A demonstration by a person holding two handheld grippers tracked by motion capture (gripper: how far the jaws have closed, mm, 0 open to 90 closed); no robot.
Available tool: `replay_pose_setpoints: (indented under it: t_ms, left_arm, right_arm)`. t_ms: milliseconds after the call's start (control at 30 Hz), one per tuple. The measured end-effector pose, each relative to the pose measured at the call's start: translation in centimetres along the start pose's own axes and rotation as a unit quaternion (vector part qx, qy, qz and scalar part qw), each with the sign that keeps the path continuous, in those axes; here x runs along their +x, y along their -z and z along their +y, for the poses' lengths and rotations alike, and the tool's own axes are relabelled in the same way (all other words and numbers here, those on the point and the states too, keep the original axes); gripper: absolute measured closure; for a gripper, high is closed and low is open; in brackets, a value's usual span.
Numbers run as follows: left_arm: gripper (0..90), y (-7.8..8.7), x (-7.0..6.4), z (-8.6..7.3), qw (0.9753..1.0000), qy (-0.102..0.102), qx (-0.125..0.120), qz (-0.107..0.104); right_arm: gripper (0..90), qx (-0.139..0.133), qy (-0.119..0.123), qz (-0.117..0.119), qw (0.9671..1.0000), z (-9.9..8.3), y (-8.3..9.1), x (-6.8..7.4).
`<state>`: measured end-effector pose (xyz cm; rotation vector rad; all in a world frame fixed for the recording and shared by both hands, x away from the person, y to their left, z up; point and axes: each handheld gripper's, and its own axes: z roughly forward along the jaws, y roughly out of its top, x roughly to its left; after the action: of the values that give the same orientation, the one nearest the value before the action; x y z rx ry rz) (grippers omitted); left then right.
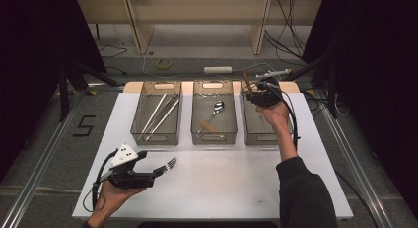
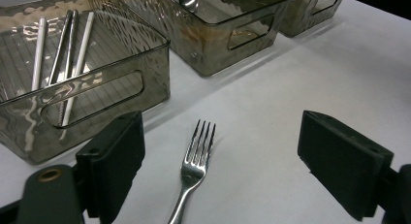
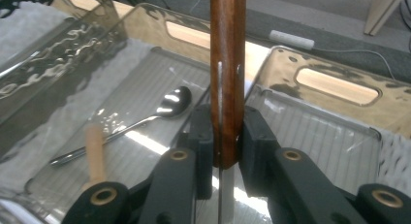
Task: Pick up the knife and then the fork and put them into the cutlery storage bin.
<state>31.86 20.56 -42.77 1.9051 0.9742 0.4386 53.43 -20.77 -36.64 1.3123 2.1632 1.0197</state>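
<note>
High view: white bench (image 1: pixel 236 188) carries three clear bins. Right claw (image 1: pixel 257 95), over the right bin (image 1: pixel 256 127), is clamped on a wooden-handled knife (image 3: pixel 227 64). Left claw (image 2: pixel 220 166) gapes wide around a fork (image 2: pixel 196 161) lying on the bench.

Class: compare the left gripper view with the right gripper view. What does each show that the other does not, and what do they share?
Left gripper view alone: a metal fork lying on the white table between open jaws, and chopsticks in the nearest bin.

Right gripper view alone: jaws shut on a wooden-handled utensil, held upright, its working end hidden.

Shared: the middle bin holding the spoon.
</note>
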Motion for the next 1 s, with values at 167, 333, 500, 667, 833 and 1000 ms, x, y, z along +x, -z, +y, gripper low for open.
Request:
replay_pose_setpoints:
  t_ms: [167,333,500,667,833,1000]
  left_arm:
    - [16.7,0.0,0.0,0.0,1.0000,0.000,-0.001,0.000]
    - [16.7,-0.1,0.0,0.0,1.0000,0.000,0.001,0.000]
    - [16.7,-0.1,-0.1,0.0,1.0000,-0.002,0.002,0.001]
    - [16.7,-0.1,0.0,-0.1,1.0000,-0.002,0.003,0.001]
    - [16.7,-0.1,0.0,-0.1,1.0000,0.001,0.002,0.001]
    - [16.7,-0.2,0.0,0.0,1.0000,0.004,0.006,0.001]
  right_arm:
    - [78.2,0.009,-0.018,-0.013,0.9997,-1.0,-0.8,-0.5]
    - [78.1,0.017,-0.024,-0.019,0.9994,-2.0,-1.4,-1.0]
    - [77.9,0.032,-0.034,-0.026,0.9986,-2.4,-1.9,-1.3]
    - [75.3,0.044,-0.058,-0.038,0.9966,-2.6,-2.0,-1.7]
    - [61.5,0.045,-0.074,-0.031,0.9957,-2.6,-1.7,-2.0]
    - [55.1,0.033,-0.060,-0.010,0.9976,-2.4,-0.6,-1.8]
